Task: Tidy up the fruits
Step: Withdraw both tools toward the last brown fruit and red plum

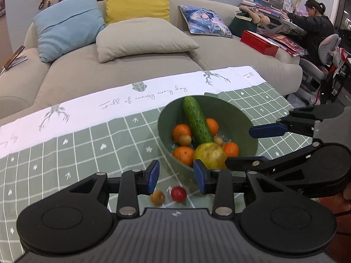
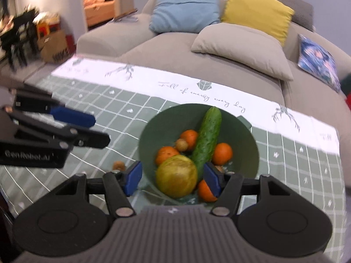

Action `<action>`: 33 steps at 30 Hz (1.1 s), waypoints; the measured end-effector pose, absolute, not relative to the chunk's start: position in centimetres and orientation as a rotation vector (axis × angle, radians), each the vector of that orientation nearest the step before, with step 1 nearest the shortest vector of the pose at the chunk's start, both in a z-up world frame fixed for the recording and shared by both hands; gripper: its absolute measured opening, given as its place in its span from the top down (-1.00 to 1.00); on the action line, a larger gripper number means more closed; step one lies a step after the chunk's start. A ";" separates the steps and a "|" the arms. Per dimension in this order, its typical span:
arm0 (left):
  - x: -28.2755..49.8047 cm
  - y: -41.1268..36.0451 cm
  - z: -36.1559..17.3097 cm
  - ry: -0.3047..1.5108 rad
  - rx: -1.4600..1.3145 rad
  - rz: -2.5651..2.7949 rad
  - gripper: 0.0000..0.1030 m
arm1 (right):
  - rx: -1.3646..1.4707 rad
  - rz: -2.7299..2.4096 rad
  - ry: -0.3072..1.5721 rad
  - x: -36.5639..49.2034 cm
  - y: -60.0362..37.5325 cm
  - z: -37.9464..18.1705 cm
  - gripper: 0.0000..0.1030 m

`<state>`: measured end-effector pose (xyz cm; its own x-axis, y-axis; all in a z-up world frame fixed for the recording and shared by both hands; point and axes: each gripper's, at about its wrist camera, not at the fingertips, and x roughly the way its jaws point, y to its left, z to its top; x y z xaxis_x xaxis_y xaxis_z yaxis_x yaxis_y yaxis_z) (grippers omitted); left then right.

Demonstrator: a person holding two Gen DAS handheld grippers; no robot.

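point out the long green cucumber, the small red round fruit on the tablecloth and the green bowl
long green cucumber (image 1: 197,121), left wrist view, middle of its body
small red round fruit (image 1: 178,193), left wrist view, centre of its top
green bowl (image 1: 239,118), left wrist view, bare inner wall on the right

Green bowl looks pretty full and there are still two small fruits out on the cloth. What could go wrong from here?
1. The cucumber leans on the green bowl rim; nudging it could tip it out.
2. The red fruit and brown fruit are small and round, so the open left gripper may knock them rolling.
3. The right gripper sits low by the yellow-green apple; both grippers are close and could collide.
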<state>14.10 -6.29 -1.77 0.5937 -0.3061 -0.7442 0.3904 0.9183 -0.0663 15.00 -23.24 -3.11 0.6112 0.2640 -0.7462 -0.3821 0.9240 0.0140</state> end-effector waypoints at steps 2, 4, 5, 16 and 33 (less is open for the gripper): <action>13.2 -5.8 -2.0 0.845 0.106 -0.403 0.16 | -0.106 0.357 0.828 13.8 -23.0 -3.2 -0.14; 12.4 -5.3 -2.4 0.851 0.100 -0.395 0.16 | -0.067 0.346 0.823 12.6 -22.8 -3.3 -0.14; 12.0 -4.9 -2.6 0.857 0.095 -0.391 0.16 | -0.058 0.345 0.822 12.0 -22.6 -3.5 -0.14; 8.6 -2.4 -5.7 0.881 0.054 -0.327 0.16 | -0.019 0.338 0.846 7.8 -19.7 -6.7 -0.05; 10.5 -2.0 -9.2 0.929 -0.017 -0.281 0.28 | 0.021 0.278 0.877 10.0 -18.1 -11.0 0.35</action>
<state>10.47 -1.96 -9.18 0.5648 -0.2464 -0.7876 0.2317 0.9633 -0.1352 10.01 -18.08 -11.00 0.6056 0.2490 -0.7558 -0.2321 0.9638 0.1315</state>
